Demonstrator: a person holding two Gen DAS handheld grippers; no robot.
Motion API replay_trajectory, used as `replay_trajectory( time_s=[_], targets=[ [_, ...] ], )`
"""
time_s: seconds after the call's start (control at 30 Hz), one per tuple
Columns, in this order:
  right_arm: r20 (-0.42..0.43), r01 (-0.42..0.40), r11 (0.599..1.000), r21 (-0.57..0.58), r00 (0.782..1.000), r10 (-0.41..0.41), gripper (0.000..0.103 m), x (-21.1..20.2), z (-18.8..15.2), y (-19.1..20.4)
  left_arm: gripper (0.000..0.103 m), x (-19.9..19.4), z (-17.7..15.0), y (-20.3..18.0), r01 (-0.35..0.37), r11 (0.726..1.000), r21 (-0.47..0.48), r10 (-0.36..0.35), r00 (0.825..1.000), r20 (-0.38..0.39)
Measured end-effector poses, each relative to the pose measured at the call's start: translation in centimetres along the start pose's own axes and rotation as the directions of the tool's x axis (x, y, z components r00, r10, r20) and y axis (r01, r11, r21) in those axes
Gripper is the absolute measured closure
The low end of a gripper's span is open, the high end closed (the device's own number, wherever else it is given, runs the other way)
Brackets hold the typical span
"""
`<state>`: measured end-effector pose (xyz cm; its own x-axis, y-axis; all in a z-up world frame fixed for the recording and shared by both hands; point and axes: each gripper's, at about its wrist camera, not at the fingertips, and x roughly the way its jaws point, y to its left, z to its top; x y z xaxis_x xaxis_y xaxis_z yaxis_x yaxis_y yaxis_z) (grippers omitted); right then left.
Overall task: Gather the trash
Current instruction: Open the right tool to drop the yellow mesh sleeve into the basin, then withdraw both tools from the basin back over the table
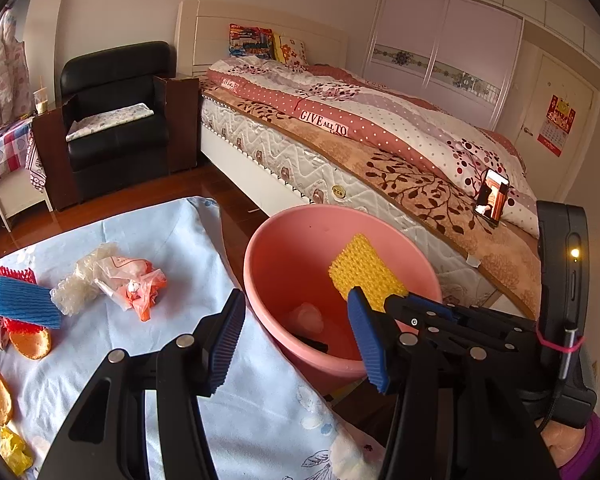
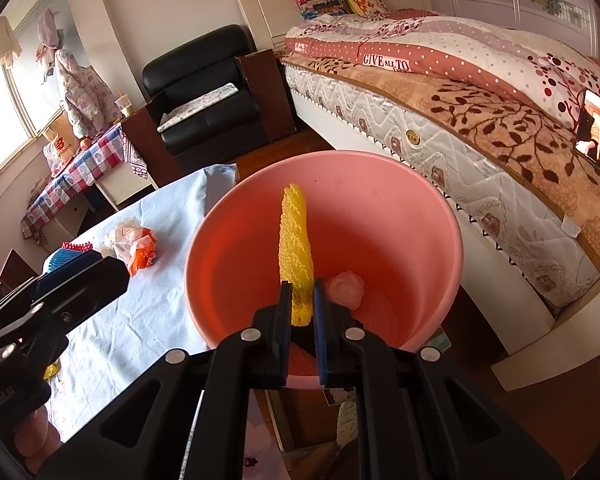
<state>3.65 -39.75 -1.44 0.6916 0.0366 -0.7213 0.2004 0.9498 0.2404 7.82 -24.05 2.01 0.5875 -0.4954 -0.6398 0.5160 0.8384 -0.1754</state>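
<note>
My right gripper [image 2: 302, 292] is shut on a yellow foam net [image 2: 295, 248] and holds it upright over the open pink bucket [image 2: 399, 208]. The net also shows in the left wrist view [image 1: 365, 270], above the bucket [image 1: 296, 240]. A pale crumpled wrapper [image 2: 345, 289] lies in the bucket's bottom. My left gripper [image 1: 296, 332] is open and empty, over the table's right edge beside the bucket. On the blue cloth table [image 1: 172, 248] lie a blue foam net [image 1: 24, 300], a red net [image 1: 16, 274], crumpled plastic bags [image 1: 116, 280] and orange peels [image 1: 30, 344].
A bed [image 1: 379, 140] with a phone [image 1: 491, 198] propped on it runs behind the bucket. A black armchair [image 1: 116, 120] stands at the back. A checked-cloth side table [image 1: 4, 152] is at the far left. A yellow scrap [image 1: 14, 450] lies near the table's front.
</note>
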Motion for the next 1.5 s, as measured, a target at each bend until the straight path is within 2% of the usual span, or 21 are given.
replay_trajectory(
  time_s=[0.17, 0.2, 0.27, 0.43, 1.1, 1.27, 1.5],
  targets=[
    [-0.012, 0.005, 1.0, 0.013, 1.0, -0.005, 0.09, 0.4, -0.1, -0.2, 0.05, 0.0, 0.0, 0.0, 0.002, 1.0, 0.0, -0.002, 1.0, -0.001],
    [-0.013, 0.006, 1.0, 0.017, 1.0, -0.006, 0.088, 0.5, -0.1, -0.3, 0.05, 0.0, 0.0, 0.0, 0.002, 1.0, 0.0, -0.002, 1.0, -0.001],
    [-0.009, 0.007, 1.0, 0.027, 1.0, -0.007, 0.078, 0.5, -0.1, -0.5, 0.05, 0.0, 0.0, 0.0, 0.001, 1.0, 0.001, -0.001, 1.0, -0.001],
    [-0.011, 0.004, 0.999, 0.041, 1.0, -0.003, 0.069, 0.6, -0.1, -0.8, 0.05, 0.0, 0.0, 0.0, 0.0, 1.0, 0.0, 0.0, 1.0, -0.003],
    [-0.002, 0.008, 1.0, 0.015, 1.0, -0.008, 0.068, -0.1, 0.0, 0.6, 0.05, -1.1, -0.6, 1.7, -0.034, 0.999, -0.023, 0.034, 0.999, 0.002],
    [0.031, 0.038, 0.999, -0.031, 0.999, -0.037, 0.068, -0.8, -0.1, 2.1, 0.05, -2.0, -0.8, 2.7, -0.056, 0.998, -0.036, 0.056, 0.998, 0.005],
    [0.034, 0.016, 0.997, -0.072, 0.999, -0.013, 0.068, -0.9, -0.1, 4.4, 0.05, -3.5, -1.4, 5.0, -0.095, 0.992, -0.077, 0.097, 0.995, 0.011]
  ],
)
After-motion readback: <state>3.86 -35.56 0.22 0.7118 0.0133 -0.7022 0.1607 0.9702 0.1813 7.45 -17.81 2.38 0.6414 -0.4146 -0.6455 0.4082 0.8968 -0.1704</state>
